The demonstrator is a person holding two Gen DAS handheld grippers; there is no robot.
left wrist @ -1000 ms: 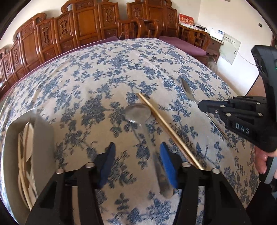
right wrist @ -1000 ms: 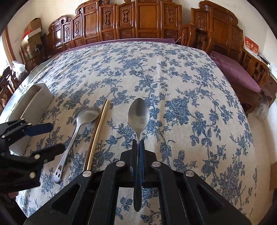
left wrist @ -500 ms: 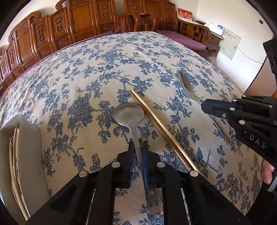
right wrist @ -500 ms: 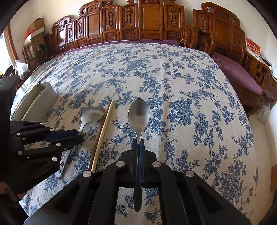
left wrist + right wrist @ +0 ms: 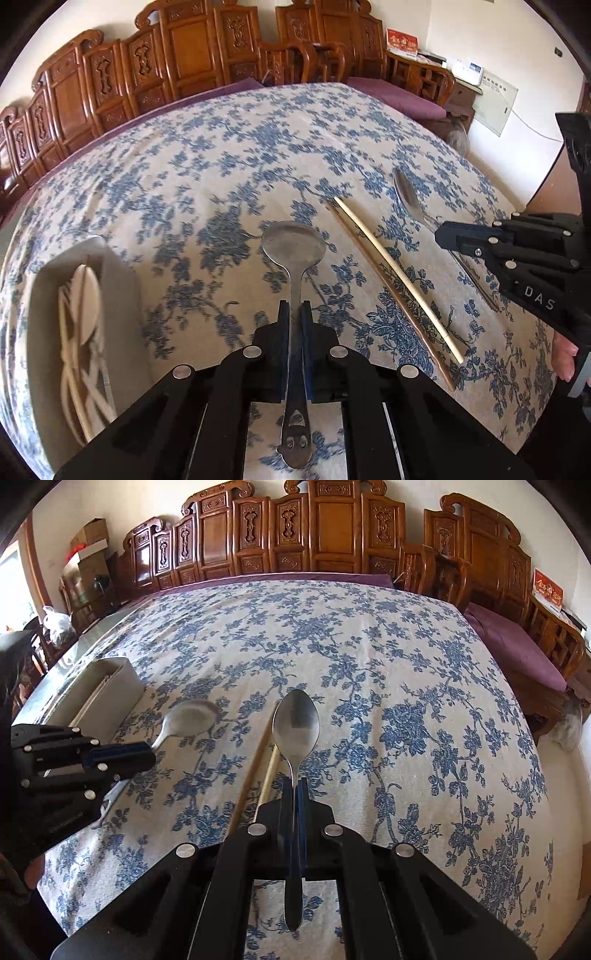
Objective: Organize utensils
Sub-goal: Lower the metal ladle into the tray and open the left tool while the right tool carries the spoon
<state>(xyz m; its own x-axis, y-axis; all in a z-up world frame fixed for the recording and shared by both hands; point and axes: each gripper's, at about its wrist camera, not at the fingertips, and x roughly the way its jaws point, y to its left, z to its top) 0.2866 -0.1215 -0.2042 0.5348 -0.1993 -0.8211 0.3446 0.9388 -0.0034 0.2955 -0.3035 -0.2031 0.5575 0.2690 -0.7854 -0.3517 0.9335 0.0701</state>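
My left gripper [image 5: 294, 307] is shut on the handle of a round-bowled steel spoon [image 5: 293, 245], whose bowl points away from me just above the cloth. From the right wrist view that left gripper [image 5: 142, 755] shows at the left, with the round spoon [image 5: 190, 718] blurred. My right gripper [image 5: 294, 782] is shut on the handle of an oval steel spoon [image 5: 295, 723]. In the left wrist view the right gripper [image 5: 448, 236] enters from the right with the oval spoon [image 5: 404, 192]. Two chopsticks [image 5: 397, 275] lie on the cloth between the two spoons.
A pale rectangular utensil holder [image 5: 122, 280] stands at the left and holds light chopsticks [image 5: 79, 332]; it also shows in the right wrist view as a box [image 5: 110, 698]. A blue floral tablecloth [image 5: 369, 664] covers the table. Carved wooden chairs [image 5: 332, 535] line the far side.
My left gripper went from open around the round spoon's handle to shut on it, then rose a little with the spoon. The right gripper kept its hold on the oval spoon.
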